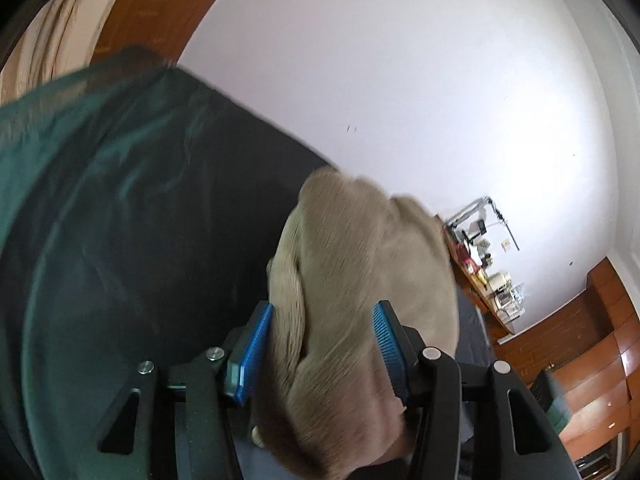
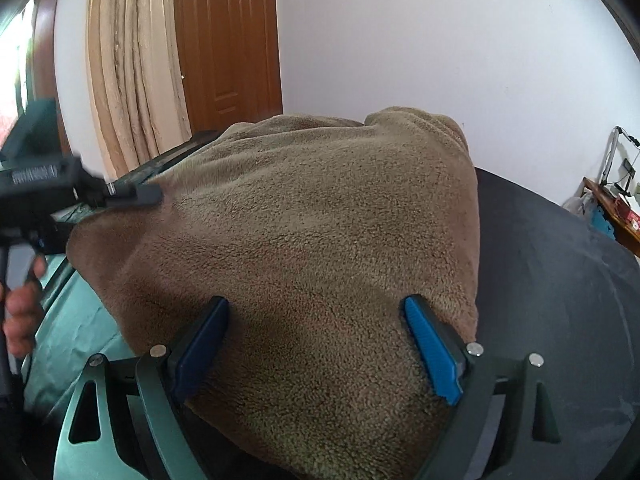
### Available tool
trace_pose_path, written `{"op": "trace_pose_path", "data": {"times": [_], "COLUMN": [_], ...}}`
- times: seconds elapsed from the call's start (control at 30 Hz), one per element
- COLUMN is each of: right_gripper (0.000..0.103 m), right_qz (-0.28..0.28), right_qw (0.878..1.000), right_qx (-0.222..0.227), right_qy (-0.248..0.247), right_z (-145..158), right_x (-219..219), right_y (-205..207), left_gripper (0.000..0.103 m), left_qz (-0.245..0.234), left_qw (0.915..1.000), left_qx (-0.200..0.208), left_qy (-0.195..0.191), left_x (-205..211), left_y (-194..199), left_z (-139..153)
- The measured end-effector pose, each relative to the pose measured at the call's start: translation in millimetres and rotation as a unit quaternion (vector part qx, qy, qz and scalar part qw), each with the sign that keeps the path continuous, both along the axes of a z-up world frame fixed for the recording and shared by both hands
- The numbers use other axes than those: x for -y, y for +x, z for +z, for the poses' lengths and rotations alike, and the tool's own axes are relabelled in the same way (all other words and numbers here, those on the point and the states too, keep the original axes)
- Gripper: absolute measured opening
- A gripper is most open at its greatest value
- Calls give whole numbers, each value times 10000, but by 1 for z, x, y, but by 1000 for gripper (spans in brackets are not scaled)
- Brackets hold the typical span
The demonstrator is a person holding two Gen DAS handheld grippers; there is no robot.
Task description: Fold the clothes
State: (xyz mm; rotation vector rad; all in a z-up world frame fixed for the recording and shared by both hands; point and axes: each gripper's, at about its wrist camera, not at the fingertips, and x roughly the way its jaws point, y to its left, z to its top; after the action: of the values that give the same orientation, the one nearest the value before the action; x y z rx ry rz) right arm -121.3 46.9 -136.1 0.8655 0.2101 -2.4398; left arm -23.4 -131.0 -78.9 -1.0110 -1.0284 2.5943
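Mostly blurred, brown fleece (image 1: 360,280) bunched between left gripper's (image 1: 322,354) half-spread pads, right gripper (image 2: 316,350) wide apart.

Bedroom: curtain (image 2: 132,68), wooden door (image 2: 228,36).

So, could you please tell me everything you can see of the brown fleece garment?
The brown fleece garment is a thick, fuzzy tan fabric, bunched in a mound on the dark bed cover, partly over a green cloth. The left gripper has a fold between its blue pads; the right gripper straddles its near edge, jaws wide.
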Motion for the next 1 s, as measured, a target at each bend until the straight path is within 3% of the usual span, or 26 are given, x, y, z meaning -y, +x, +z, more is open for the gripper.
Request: {"op": "trace_pose_path", "data": {"times": [0.2,0.33,0.53,0.7,0.8,0.93,1.0], "right_gripper": [91,92,94,96,97,99,99], "right_qz": [19,31,53,89,130,155,179], "right_qw": [10000,9999,9999,9998,9998,9998,9998], "right_qx": [1,9,32,46,46,42,35], "right_qy": [-84,-100,-137,-156,-154,-120,-104], "right_z": [2,2,2,3,3,3,3], "right_x": [1,2,2,3,4,6,7], "right_y": [0,-1,-4,-5,-5,-5,-4], "left_gripper": [54,54,54,54,54,53,53], "left_qz": [-334,-995,-1433,-1009,-1008,-923,-897], "left_qw": [9993,9937,9860,9847,9847,9872,9880], "left_qx": [59,367,809,1416,1408,1299,1232], "left_qy": [161,357,278,-85,-182,-25,249], "left_x": [-37,-68,-105,-103,-103,-94,-84], "left_y": [-38,-72,-125,-173,-182,-186,-192], "left_z": [10,21,20,-24,-34,-45,-56]}}
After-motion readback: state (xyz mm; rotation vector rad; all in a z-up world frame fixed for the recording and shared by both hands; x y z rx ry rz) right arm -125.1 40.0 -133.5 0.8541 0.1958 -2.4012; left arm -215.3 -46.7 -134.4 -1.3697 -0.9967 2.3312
